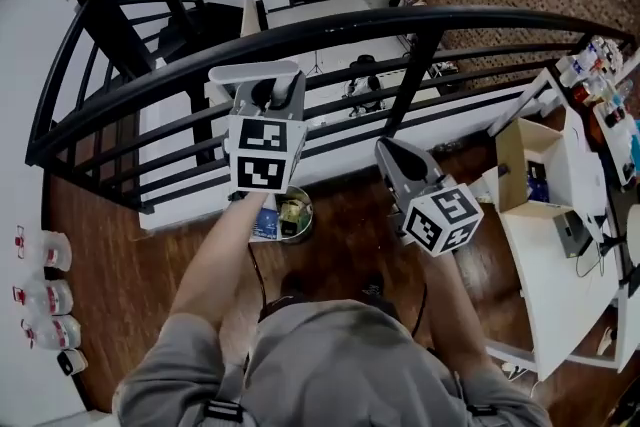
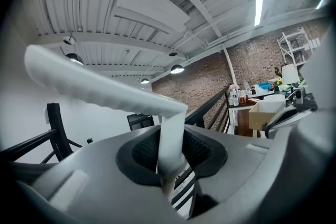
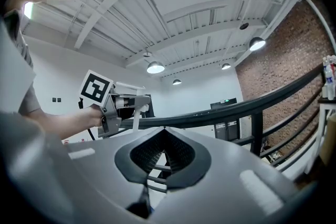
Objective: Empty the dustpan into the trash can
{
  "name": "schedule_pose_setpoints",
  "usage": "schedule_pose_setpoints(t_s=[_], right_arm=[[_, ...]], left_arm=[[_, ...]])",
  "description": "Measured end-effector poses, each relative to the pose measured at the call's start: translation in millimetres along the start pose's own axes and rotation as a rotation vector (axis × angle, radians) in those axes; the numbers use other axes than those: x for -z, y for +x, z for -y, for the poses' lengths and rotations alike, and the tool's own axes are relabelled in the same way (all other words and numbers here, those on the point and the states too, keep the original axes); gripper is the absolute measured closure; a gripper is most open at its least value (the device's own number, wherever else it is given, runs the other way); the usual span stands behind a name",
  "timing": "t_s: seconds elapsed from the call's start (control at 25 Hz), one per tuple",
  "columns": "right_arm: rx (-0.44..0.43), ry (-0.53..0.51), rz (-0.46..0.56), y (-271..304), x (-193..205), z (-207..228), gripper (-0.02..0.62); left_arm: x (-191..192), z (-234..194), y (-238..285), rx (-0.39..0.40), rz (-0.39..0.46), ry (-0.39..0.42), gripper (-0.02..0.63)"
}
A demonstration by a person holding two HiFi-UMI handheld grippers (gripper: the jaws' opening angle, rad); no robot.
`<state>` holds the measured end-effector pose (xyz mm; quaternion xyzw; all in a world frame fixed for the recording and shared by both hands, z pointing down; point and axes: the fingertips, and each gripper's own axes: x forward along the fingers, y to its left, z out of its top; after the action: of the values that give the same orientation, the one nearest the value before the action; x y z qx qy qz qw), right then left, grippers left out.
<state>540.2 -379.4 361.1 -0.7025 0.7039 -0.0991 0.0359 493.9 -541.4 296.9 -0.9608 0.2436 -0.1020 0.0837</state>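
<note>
step: we judge this as carry/approach; dustpan not yet over the trash can [image 1: 309,211].
L claw: left gripper [image 1: 268,93] clamped narrow on the flat white stem [image 2: 171,139] of the dustpan handle [image 1: 252,72]. Pads press it from both sides in left gripper view.
R claw: right gripper [image 1: 392,150] has jaws pinched together w/ nothing btwn them. It's held out beside the L one, apart from it.
how to do it well: we'd bring the pan lip right over the can mouth before tipping. Go low so dust doesn't scatter. Tip slowly by rolling the wrist.
grip note: hold is on a thin stem, so we guess the pan may swing or twist; squeeze firm.
aim: can mouth looks small, so lining up matters.
risk: spill on floor beside can, or knocking the can over.
dustpan pos: handle bar lies across the top of the L claw, in front of the black railing [image 1: 330,25]. We can't make out the pan part in any view; prob. hidden under marker cube/arm.
dustpan look: white plastic w/ a smooth rounded grip bar that meets the stem at an angle. Looks rigid, no dirt seen on handle.
can pos: on wood floor near the railing foot, just right of the L forearm in head view. Small, round, open top, some stuff already inside.
</note>
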Motion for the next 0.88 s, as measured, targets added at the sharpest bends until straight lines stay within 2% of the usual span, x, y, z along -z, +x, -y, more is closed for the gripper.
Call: schedule_pose_setpoints(t_s=[0.24, 0.44, 0.72, 0.88], right_arm=[[-0.073, -0.012, -0.033, -41, -7, 58, 0.595], [-0.080, 0.001, -0.048, -53, -6, 92, 0.595], [-0.055, -0.044, -0.081, -57, -10, 121, 0.595], [-0.067, -0.054, -0.073, -59, -16, 125, 0.595]], left_arm=[[-3, 75, 47, -0.010, -0.043, 0.081, 0.505], [-2, 118, 79, 0.012, -0.077, 0.130, 0.505], [0, 150, 96, 0.014, -0.099, 0.166, 0.505], [1, 148, 96, 0.007, -0.103, 0.169, 0.505]])
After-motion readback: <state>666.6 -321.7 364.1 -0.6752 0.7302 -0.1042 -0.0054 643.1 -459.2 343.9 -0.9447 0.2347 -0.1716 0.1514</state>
